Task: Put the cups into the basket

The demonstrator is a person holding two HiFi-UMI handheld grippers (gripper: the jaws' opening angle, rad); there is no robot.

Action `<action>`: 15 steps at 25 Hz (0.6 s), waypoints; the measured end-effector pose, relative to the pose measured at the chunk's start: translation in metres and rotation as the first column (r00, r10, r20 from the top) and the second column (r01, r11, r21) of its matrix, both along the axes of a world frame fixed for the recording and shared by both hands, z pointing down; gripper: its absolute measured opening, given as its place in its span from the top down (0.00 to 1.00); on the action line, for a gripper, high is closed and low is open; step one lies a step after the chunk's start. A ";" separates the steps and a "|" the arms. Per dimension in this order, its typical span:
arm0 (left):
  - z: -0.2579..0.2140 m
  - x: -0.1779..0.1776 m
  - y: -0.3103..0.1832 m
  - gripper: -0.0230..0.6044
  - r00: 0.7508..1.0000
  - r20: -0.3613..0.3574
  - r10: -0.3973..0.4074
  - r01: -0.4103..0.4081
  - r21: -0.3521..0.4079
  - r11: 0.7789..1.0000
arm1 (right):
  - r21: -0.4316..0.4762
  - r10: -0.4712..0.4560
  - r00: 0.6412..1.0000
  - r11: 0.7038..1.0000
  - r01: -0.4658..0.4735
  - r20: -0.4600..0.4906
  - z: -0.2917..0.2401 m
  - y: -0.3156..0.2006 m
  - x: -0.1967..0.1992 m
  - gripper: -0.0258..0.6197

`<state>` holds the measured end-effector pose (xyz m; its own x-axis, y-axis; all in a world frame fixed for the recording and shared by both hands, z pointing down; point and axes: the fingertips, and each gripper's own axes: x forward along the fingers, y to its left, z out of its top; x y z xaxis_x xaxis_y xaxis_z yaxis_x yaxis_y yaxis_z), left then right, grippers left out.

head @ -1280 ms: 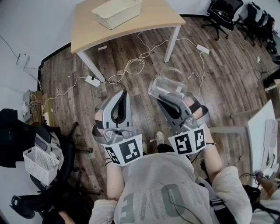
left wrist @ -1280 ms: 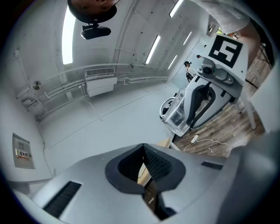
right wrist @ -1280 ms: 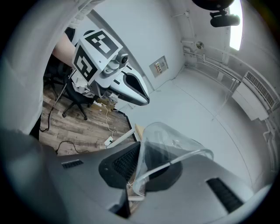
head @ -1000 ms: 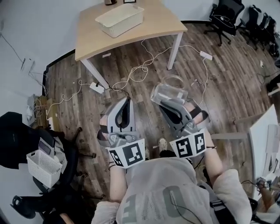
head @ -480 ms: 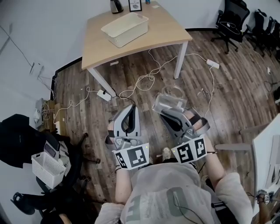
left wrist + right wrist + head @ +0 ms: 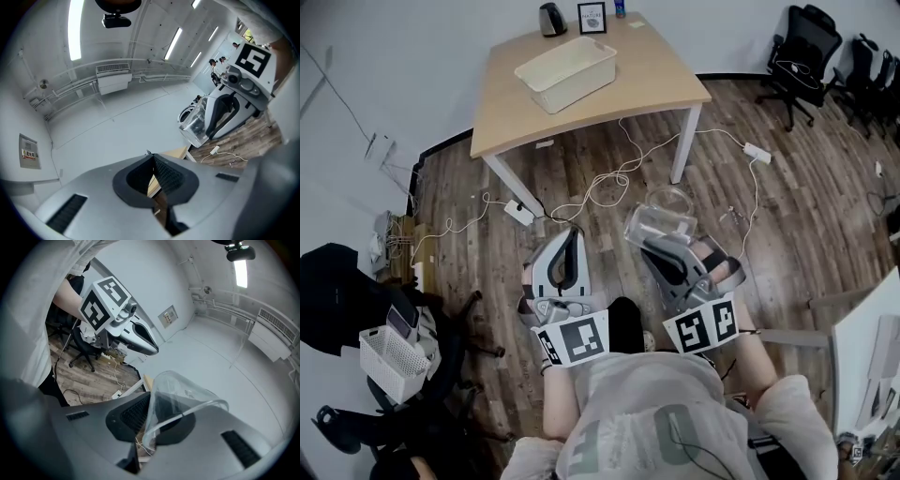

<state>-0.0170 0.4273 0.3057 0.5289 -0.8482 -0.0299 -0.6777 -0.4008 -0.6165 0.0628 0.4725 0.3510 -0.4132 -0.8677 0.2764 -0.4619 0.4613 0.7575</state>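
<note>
A cream basket [image 6: 567,73] stands on the wooden table [image 6: 666,80] far ahead of me. My right gripper [image 6: 653,236] is shut on a clear plastic cup [image 6: 662,218], held over the wood floor; in the right gripper view the cup [image 6: 183,391] lies tilted between the pads of that gripper [image 6: 152,414]. The left gripper [image 6: 573,232] hangs beside it, shut and with nothing in it. Its tips [image 6: 151,157] meet in the left gripper view, where the held cup [image 6: 195,124] also shows. Both grippers are well short of the table.
A kettle [image 6: 549,17] and a small framed sign [image 6: 592,16] sit at the table's back. White cables and power strips [image 6: 518,212] trail over the floor. Office chairs [image 6: 802,33] stand at the far right, a black chair with a white crate [image 6: 389,361] at the left.
The table and basket have slid further into view, down from the top edge. Both grippers keep their pose, the cup still in the right one.
</note>
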 end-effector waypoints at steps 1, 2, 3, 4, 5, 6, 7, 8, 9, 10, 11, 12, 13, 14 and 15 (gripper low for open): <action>0.000 0.000 -0.005 0.95 1.000 -0.011 -0.003 0.003 -0.006 1.000 | -0.003 -0.005 1.000 1.000 0.005 0.001 0.000 -0.004 0.000 0.93; -0.001 0.000 -0.010 0.95 1.000 -0.022 -0.004 0.004 -0.010 1.000 | -0.004 -0.009 1.000 1.000 0.009 0.001 -0.001 -0.009 0.000 0.93; 0.000 0.000 -0.016 0.95 1.000 -0.029 -0.005 0.005 -0.013 1.000 | -0.003 -0.013 1.000 1.000 0.013 -0.001 -0.001 -0.015 0.000 0.93; 0.001 0.001 -0.022 0.95 0.999 -0.032 -0.005 0.004 -0.017 1.000 | -0.002 -0.016 1.000 1.000 0.016 -0.005 -0.001 -0.021 -0.001 0.93; 0.002 0.001 -0.029 0.95 0.999 -0.033 -0.005 0.004 -0.019 1.000 | -0.001 -0.018 1.000 1.000 0.018 -0.009 -0.001 -0.029 -0.001 0.93; 0.002 0.001 -0.037 0.95 0.999 -0.035 -0.005 0.004 -0.019 1.000 | -0.001 -0.020 1.000 1.000 0.020 -0.016 0.000 -0.037 -0.002 0.93; 0.001 0.001 -0.046 0.95 0.999 -0.044 -0.004 0.004 -0.015 1.000 | -0.002 -0.023 0.999 1.000 0.022 -0.024 0.002 -0.046 -0.002 0.93; 0.000 0.002 -0.055 0.95 0.998 -0.064 -0.002 0.001 -0.012 1.000 | -0.006 -0.025 0.999 1.000 0.025 -0.033 0.003 -0.055 -0.003 0.93; 0.000 0.002 -0.064 0.95 0.996 -0.085 0.002 -0.003 -0.009 1.000 | -0.012 -0.029 0.999 1.000 0.029 -0.042 0.005 -0.065 -0.003 0.93; -0.001 0.002 -0.073 0.95 0.995 -0.097 0.006 -0.007 -0.007 1.000 | -0.019 -0.033 0.998 0.999 0.032 -0.051 0.007 -0.074 -0.004 0.93; -0.002 0.002 -0.082 0.95 0.995 -0.097 0.008 -0.009 -0.005 1.000 | -0.024 -0.036 0.998 0.999 0.035 -0.058 0.009 -0.085 -0.006 0.93; -0.001 0.001 -0.093 0.95 0.996 -0.088 0.008 -0.009 -0.003 1.000 | -0.027 -0.038 0.997 0.999 0.036 -0.063 0.009 -0.096 -0.007 0.93; 0.000 -0.001 -0.105 0.95 0.997 -0.073 0.005 -0.005 -0.003 1.000 | -0.029 -0.039 0.997 0.999 0.038 -0.065 0.009 -0.109 -0.010 0.93; 0.000 -0.003 -0.117 0.95 0.998 -0.060 0.001 -0.001 -0.004 1.000 | -0.031 -0.042 0.997 0.999 0.040 -0.065 0.008 -0.122 -0.013 0.93; 0.001 -0.005 -0.129 0.95 0.999 -0.051 -0.002 0.002 -0.006 1.000 | -0.034 -0.045 0.997 0.999 0.043 -0.064 0.007 -0.133 -0.016 0.93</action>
<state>-0.0220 0.2981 0.3065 0.5252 -0.8495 -0.0514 -0.7087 -0.4031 -0.5791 0.0467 0.3392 0.3584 -0.4311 -0.8393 0.3313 -0.3915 0.5047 0.7694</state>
